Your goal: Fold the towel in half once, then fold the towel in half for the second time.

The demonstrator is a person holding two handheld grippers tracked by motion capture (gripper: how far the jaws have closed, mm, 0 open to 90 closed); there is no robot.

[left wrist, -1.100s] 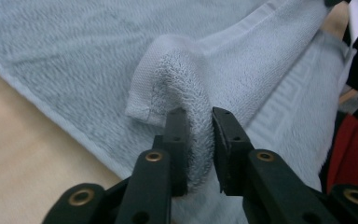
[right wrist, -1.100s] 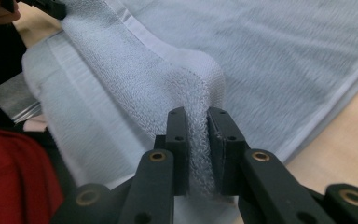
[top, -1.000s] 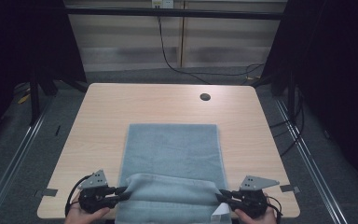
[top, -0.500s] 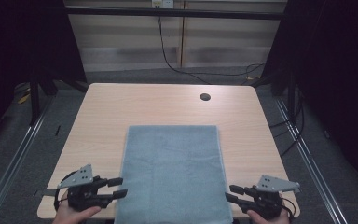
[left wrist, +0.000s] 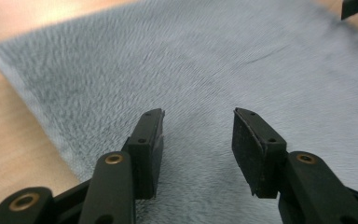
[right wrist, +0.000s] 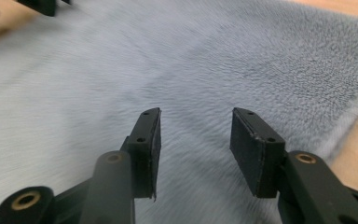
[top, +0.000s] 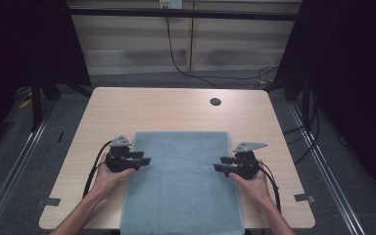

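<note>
A light wooden table [top: 127, 105] stands on grey flooring. A small dark round hole [top: 215, 102] sits near its far edge. Black cables [top: 186, 68] trail across the floor beyond.

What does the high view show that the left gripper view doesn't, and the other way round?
The high view takes in the whole table, its dark round hole, both hands and the grey towel hanging over the near edge. The left gripper view gives a close look at the left gripper, its jaws open with nothing between them, above the towel's fuzzy pile. Both show the towel, the wooden tabletop and the right gripper, also open.
</note>
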